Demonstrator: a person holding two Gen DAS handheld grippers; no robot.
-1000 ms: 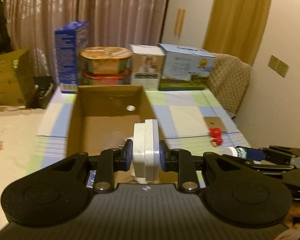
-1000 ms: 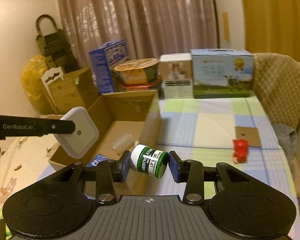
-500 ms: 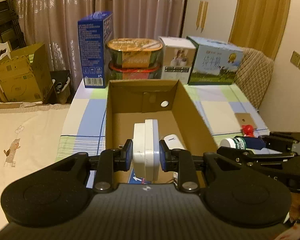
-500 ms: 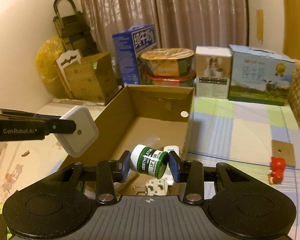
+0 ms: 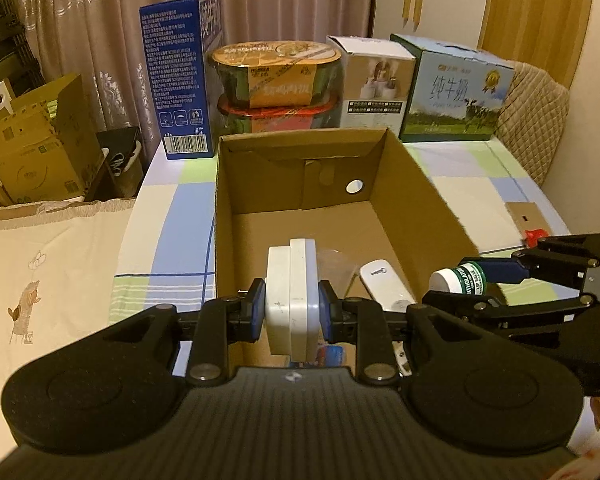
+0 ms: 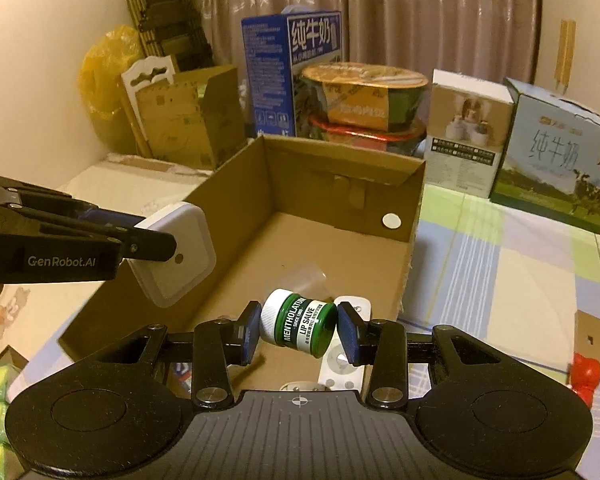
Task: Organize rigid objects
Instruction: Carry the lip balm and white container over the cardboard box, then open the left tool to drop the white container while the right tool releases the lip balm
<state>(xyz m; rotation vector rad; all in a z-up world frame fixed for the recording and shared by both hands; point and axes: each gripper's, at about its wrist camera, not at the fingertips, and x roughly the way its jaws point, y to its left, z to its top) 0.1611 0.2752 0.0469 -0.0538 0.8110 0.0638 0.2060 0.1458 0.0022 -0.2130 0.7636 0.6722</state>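
An open cardboard box (image 5: 420,200) (image 6: 340,160) stands on the checked tablecloth. My left gripper (image 5: 292,312) is shut on a white square plug adapter (image 5: 292,300) (image 6: 176,256), held on edge above the box's near left part. My right gripper (image 6: 298,330) is shut on a small green lip salve jar (image 6: 300,326) (image 5: 458,280) with a white lid, held over the box's near right side. On the box floor lie a white remote (image 5: 384,284) (image 6: 342,356), a clear plastic piece (image 6: 306,278) and other small items partly hidden by the grippers.
Behind the box stand a blue carton (image 5: 180,80), stacked noodle bowls (image 5: 276,80), a white box (image 5: 376,84) and a milk carton (image 5: 456,88). A red toy (image 6: 586,372) and a brown card (image 6: 594,338) lie on the cloth at right. Brown cartons (image 5: 36,144) sit at left.
Both grippers have come forward and down over the cardboard box, each keeping its object. The box now looms larger and its floor with the white remote shows.
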